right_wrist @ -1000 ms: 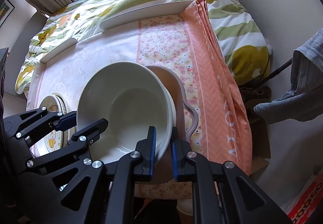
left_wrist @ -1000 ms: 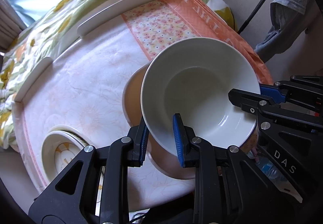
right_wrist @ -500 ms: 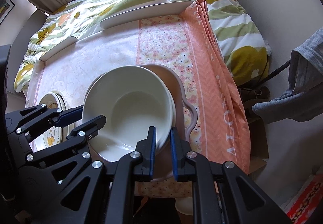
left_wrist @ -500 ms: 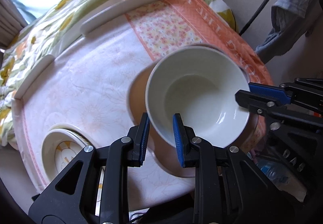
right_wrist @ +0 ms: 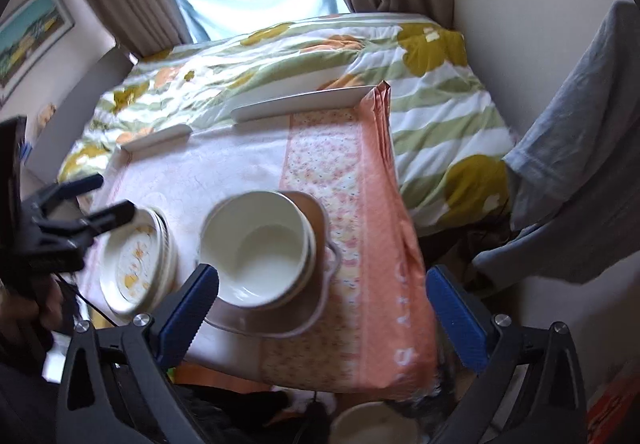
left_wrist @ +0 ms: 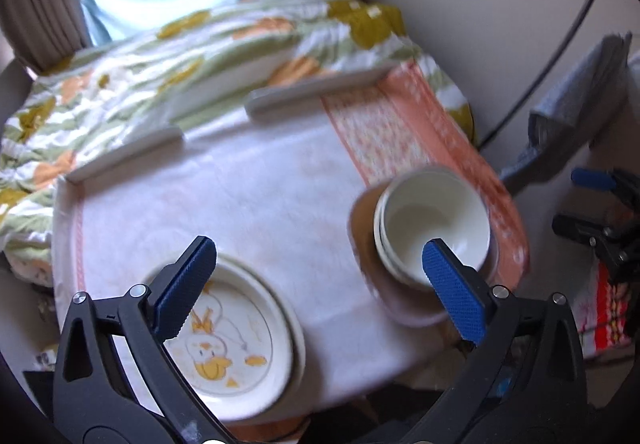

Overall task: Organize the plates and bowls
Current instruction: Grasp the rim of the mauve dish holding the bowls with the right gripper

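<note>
left gripper point(left_wrist: 320, 272): blue-padded jaws spread wide, gripping nothing, raised above the near edge of the table point(left_wrist: 256, 204); also seen at far left of the right wrist view, above the plates. right gripper point(right_wrist: 322, 302): jaws likewise wide apart, empty, raised above the near right of the table. white bowl point(right_wrist: 256, 246): upright, nested in at least one more bowl of like rim, the stack seated inside a brownish handled dish point(right_wrist: 316, 296) whose loop handle points right; placed on the right half of the table, straddling the edge of the orange floral cloth point(right_wrist: 360, 204). plate with yellow duck print point(left_wrist: 224, 340): topmost of a small stack on the near left of the table, well apart from the bowls; exact count of plates not discernible. tablecloth pale pink. two long white raised rails point(right_wrist: 300, 102) along the far table edge. quilt in green, white and mustard point(right_wrist: 320, 52) beyond the table, below curtains and a bright window. grey garment point(right_wrist: 580, 164) hanging at right by the wall. further white bowl point(right_wrist: 374, 424) partly visible below the near table edge in the right wrist view.
</note>
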The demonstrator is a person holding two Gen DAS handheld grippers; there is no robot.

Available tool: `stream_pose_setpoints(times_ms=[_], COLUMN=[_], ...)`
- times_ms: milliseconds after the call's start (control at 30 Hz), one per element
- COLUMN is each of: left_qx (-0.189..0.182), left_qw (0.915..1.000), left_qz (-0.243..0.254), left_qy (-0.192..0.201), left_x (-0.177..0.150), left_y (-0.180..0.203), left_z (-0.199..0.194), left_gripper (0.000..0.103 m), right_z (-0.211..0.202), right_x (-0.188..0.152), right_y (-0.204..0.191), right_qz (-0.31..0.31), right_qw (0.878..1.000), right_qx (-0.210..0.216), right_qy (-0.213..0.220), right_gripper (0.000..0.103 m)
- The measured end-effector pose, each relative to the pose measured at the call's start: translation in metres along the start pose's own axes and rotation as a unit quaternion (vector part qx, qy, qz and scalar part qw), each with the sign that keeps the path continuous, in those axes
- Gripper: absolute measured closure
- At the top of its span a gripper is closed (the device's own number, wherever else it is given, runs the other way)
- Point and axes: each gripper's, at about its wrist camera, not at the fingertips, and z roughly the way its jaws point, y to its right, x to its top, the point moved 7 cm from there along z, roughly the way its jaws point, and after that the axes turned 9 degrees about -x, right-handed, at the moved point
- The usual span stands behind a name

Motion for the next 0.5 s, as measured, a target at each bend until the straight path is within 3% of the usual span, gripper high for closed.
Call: stream_pose_setpoints(times_ms=[100,200,500], left_qx=[-0.007,-0.014,-0.006], left_qw=[0.9992,0.9974,0.9929], left_qz=[0.007,0.008,0.004], left_qy=[-0.039,-0.070,-0.118], left_x=[-0.019,-0.037,-0.055], left_y=[0.004,0.011,0.021], left_z=[0.017,0.034,0.075], left_gripper=[0.000,0.000,0.000], right_z=[0.014,0.027,0.083], right_x=[-0.011,-0.015,-0.025], right_y=[0.003,0.007,-0.005], right_qz=[-0.016,-0.020,-0.099], right_qw=[0.999,0.998,0.986], right_qx=[-0.018,-0.026,-0.051], right_qy=[-0.044,-0.060,-0.122], right_gripper=[0.000,0.000,0.000])
